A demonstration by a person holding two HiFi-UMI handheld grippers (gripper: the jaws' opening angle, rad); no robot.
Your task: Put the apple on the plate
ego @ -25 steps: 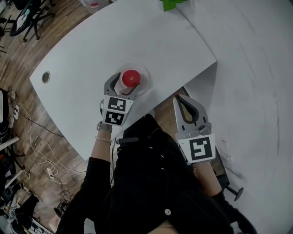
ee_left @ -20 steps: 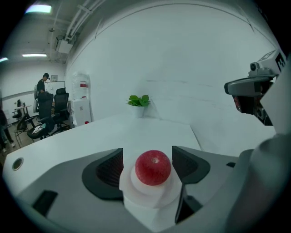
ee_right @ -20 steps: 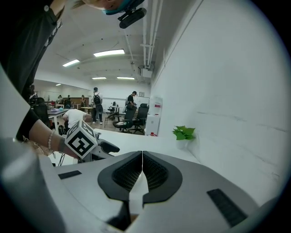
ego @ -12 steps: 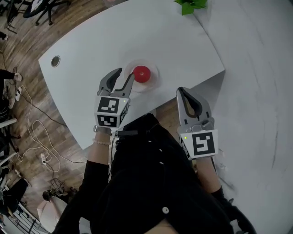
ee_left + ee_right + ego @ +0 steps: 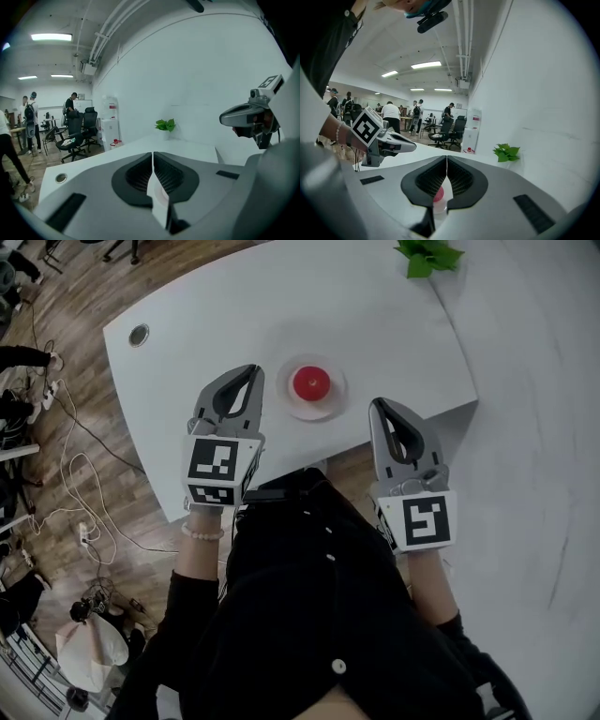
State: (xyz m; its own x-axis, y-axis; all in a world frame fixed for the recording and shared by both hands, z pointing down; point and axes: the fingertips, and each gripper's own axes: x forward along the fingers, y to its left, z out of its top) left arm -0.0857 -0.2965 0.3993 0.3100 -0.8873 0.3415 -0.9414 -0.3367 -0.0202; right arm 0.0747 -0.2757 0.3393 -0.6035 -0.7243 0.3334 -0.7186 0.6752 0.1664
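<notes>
A red apple [image 5: 311,382] rests on a clear round plate [image 5: 330,407] near the front edge of the white table [image 5: 225,306]. My left gripper [image 5: 251,369] hovers just left of the plate, apart from the apple. Its jaws are closing and stand together with nothing between them. My right gripper [image 5: 377,405] hangs off the table's front right corner, to the right of the plate, shut and empty. In the right gripper view the apple [image 5: 438,193] shows below the shut gripper [image 5: 446,159], and the left gripper [image 5: 379,138] is at the left.
A small green plant [image 5: 427,256] stands at the table's far right corner, by the white wall. A cable hole [image 5: 139,335] sits near the table's left corner. Office chairs and several people [image 5: 28,117] are far off across the room. Cables lie on the wooden floor [image 5: 66,474].
My left gripper let go of the apple on the plate, drew back to the left and rose, and its jaws closed. The right gripper drifted slightly.
</notes>
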